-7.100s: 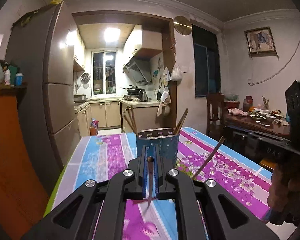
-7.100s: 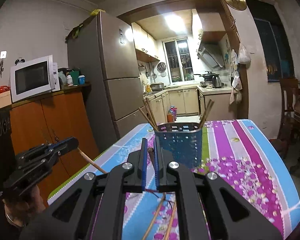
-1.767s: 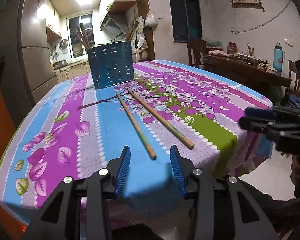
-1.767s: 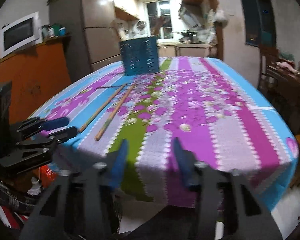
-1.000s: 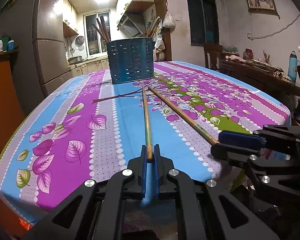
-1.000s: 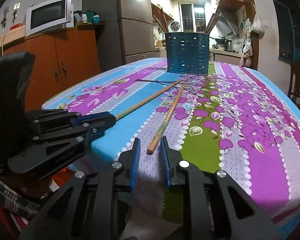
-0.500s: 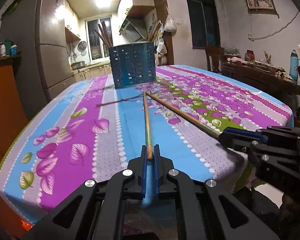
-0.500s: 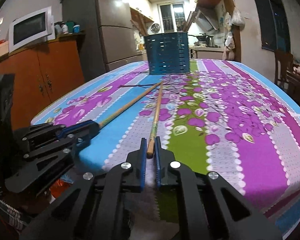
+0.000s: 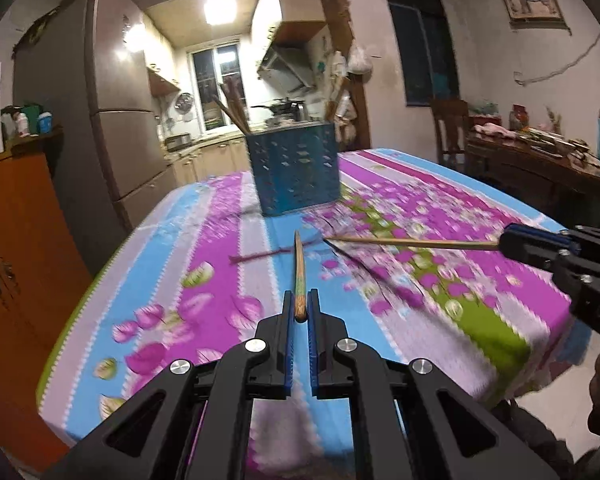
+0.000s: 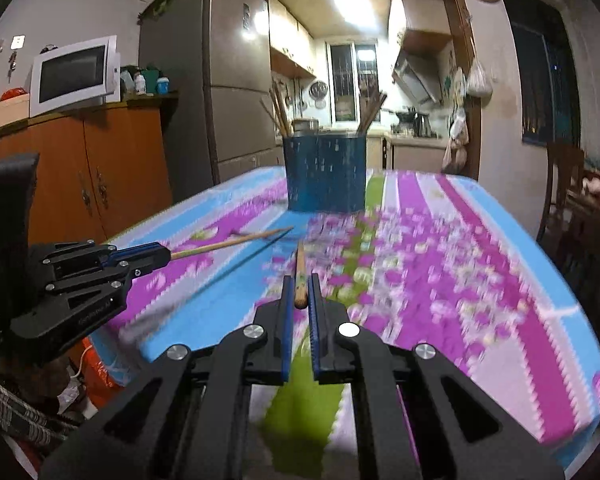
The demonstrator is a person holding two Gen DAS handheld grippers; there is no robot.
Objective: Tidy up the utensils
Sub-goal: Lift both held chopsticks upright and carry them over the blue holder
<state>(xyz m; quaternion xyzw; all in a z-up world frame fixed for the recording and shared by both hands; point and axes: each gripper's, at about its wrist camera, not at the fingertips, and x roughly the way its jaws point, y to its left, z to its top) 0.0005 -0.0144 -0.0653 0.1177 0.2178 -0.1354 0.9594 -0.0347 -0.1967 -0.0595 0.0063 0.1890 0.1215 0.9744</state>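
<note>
My left gripper (image 9: 299, 303) is shut on the thick end of a wooden chopstick (image 9: 299, 272) and holds it above the table, tip pointing at the blue perforated utensil holder (image 9: 296, 168). My right gripper (image 10: 299, 288) is shut on a second chopstick (image 10: 299, 270), also lifted and pointing at the holder (image 10: 325, 174). Each gripper shows in the other's view: the right one (image 9: 512, 242) with its chopstick (image 9: 412, 242), the left one (image 10: 156, 258) with its chopstick (image 10: 228, 242). Several chopsticks stand in the holder.
The table has a floral striped cloth (image 9: 440, 280). An orange cabinet (image 10: 80, 168) with a microwave (image 10: 74, 76) and a fridge (image 10: 224, 92) stand at the left. A dark side table (image 9: 540, 168) and chair (image 9: 450, 128) stand at the right.
Both grippers have lifted their chopsticks off the cloth and risen above the table. The holder now looks lower and closer in both views.
</note>
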